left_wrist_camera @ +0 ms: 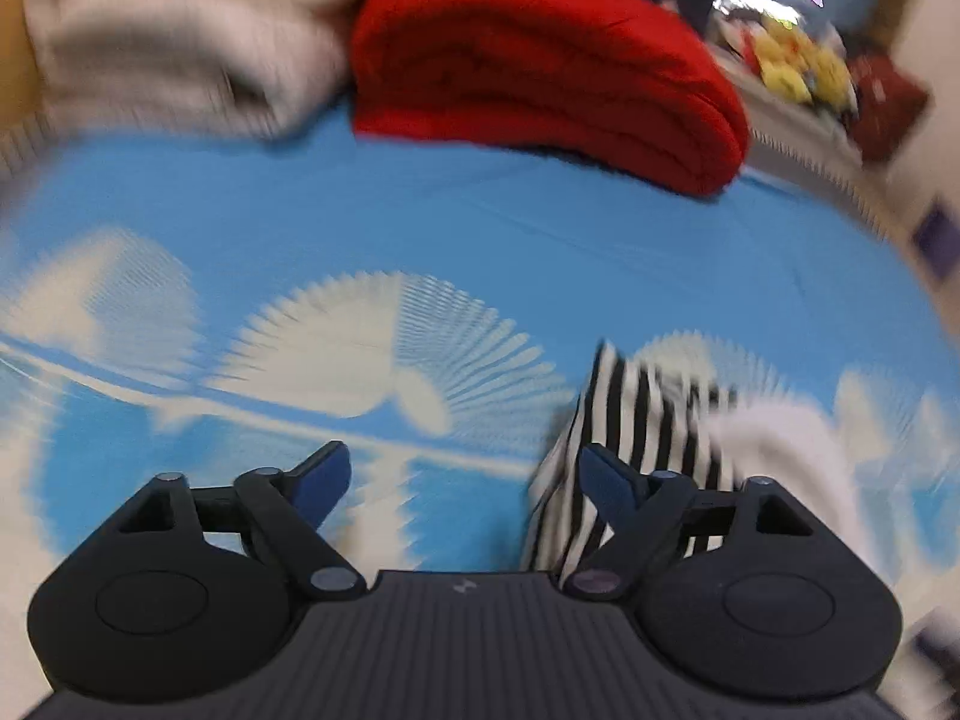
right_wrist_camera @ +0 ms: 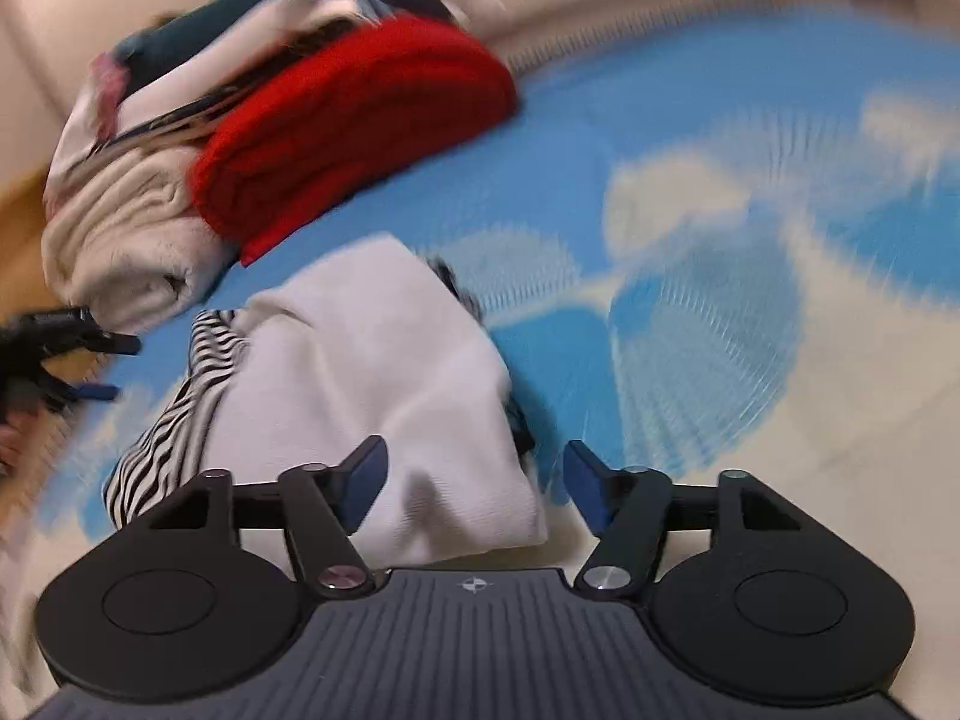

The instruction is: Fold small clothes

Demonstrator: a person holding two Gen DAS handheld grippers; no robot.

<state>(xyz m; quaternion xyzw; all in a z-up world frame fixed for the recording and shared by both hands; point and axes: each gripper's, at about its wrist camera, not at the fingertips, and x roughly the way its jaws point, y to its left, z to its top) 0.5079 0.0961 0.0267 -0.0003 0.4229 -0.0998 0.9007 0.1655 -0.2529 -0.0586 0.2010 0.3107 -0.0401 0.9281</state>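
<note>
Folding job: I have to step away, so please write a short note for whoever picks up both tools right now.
Left tool: open, empty, beside the striped edge.
Right tool: open, empty, above the near corner of the white garment, not gripping it.
White garment with striped cloth under it lies loosely folded on the blue cloud mat.
Behind it: folded red piece, cream piece, more clothes stacked.
Done: a fold seems laid, both tools let go.
Left: check the fold is neat, tidy the striped edge, move it to the stack. Frames are blurred, so look again first.
</note>
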